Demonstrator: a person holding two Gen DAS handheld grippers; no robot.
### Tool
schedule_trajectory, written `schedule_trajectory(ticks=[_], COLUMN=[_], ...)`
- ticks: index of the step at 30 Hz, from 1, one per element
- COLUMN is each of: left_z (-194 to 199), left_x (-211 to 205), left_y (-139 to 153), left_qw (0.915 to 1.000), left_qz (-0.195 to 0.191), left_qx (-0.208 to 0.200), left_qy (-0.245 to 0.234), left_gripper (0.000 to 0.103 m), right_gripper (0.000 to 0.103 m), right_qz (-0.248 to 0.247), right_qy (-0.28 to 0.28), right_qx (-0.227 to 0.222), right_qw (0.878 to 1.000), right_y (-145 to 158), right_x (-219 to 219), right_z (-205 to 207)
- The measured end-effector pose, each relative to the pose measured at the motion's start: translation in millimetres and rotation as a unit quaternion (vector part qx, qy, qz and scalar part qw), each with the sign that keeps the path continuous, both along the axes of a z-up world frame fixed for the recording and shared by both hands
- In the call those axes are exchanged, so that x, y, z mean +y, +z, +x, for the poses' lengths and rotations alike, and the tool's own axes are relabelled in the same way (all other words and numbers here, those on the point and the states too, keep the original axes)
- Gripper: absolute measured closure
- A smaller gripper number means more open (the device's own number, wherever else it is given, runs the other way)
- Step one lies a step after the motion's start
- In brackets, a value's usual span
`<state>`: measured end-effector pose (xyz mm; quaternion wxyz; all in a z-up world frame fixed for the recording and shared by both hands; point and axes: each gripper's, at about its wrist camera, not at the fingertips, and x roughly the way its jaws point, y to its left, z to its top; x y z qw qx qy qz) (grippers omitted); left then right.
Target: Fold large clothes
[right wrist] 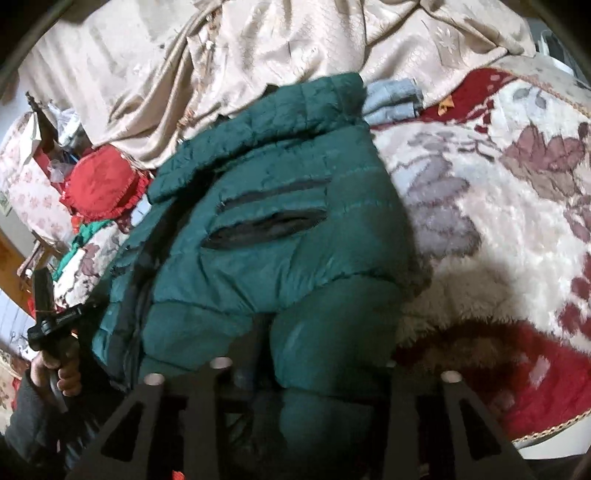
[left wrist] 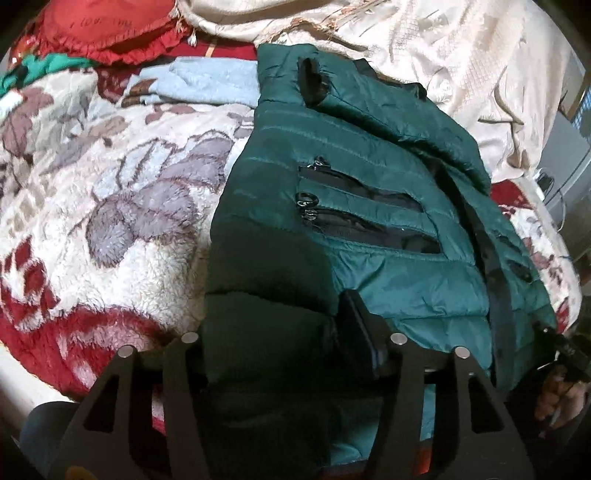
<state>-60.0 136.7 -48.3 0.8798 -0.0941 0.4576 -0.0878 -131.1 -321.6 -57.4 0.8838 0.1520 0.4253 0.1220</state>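
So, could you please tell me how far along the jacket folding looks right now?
Partly done: the green puffer jacket lies on the floral blanket with a sleeve already folded across its top. In hand: its near hem sits between the jaws of the left gripper and right gripper. Left: folding the body over.

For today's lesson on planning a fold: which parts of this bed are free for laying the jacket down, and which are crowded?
Free: the floral blanket beside the green jacket, up to the light blue cloth. Crowded: the far edge, where the red cushion, cream fabric and blue cloth bunch together.
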Motion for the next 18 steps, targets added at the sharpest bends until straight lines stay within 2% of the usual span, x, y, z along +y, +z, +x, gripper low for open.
schedule_trajectory(ticks=[3,7,15,18], left_z=[-3.9,-7.2,-6.8,-6.5], left_x=[-4.8,-9.9,-9.3,-9.0], left_y=[1.3,2.3,1.4,0.9], left_qw=[0.9996,0.9984,0.9985,0.9986], left_qz=[0.020,0.041,0.038,0.037], left_qx=[-0.017,-0.033,-0.031,-0.030], left_qy=[0.009,0.020,0.025,0.024], left_gripper=[0.046,0.046,0.044,0.044], right_gripper=[0.061,0.058,0.057,0.064], right_qz=[-0.006,0.011,0.010,-0.008], right_qy=[0.000,-0.007,-0.001,0.006], right_qx=[-0.004,-0.004,0.009,-0.017], right_qw=[1.000,1.000,1.000,1.000], right_y=[-0.6,-5.2,-0.6,6.8], right_x=[2.1,-1.8,2.0,7.9], right_z=[-0.2,0.3,4.2,0.5])
